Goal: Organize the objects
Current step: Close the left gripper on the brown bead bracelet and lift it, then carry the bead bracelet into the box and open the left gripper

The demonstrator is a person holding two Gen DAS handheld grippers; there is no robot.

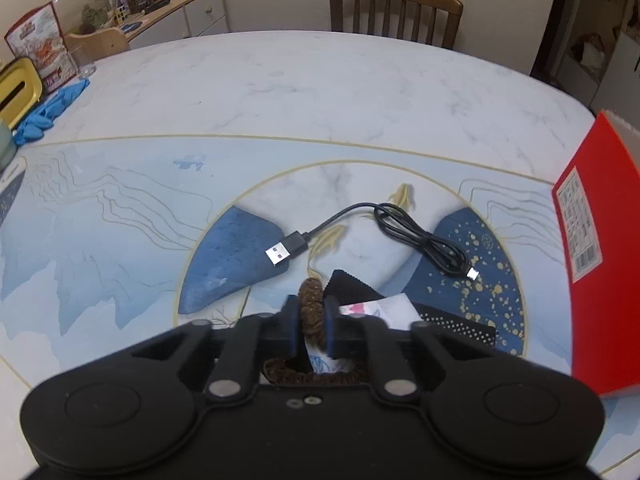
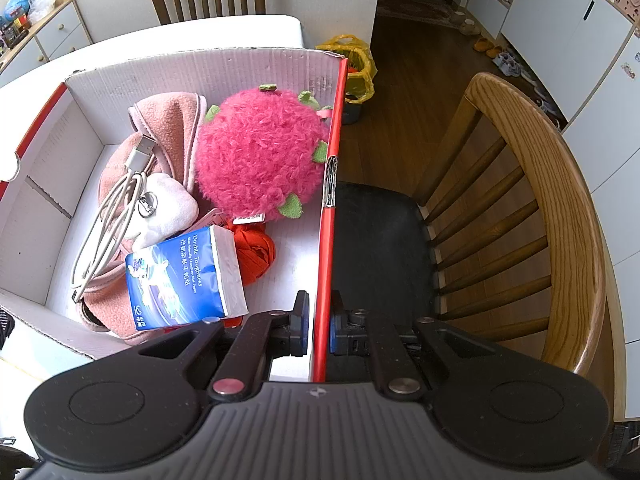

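Note:
My left gripper (image 1: 311, 326) is shut on a brown scrunchie (image 1: 311, 300), low in the left wrist view. The scrunchie lies over a black dotted cloth (image 1: 456, 322) and a white paper item (image 1: 390, 308). A black USB cable (image 1: 400, 224) lies just beyond on the table. My right gripper (image 2: 319, 326) is shut on the red side wall (image 2: 329, 216) of a cardboard box. Inside the box lie a pink plush ball (image 2: 260, 160), a pink fleece item (image 2: 168, 132), a white cable (image 2: 116, 216), a blue tissue pack (image 2: 184, 280) and a red cloth ball (image 2: 256, 252).
The box's red outer side (image 1: 600, 248) stands at the right of the left wrist view. Blue gloves (image 1: 48, 108), a yellow box (image 1: 18, 88) and a snack bag (image 1: 44, 48) sit at the table's far left. A wooden chair (image 2: 540, 216) stands right of the box; another chair (image 1: 394, 10) is at the far edge.

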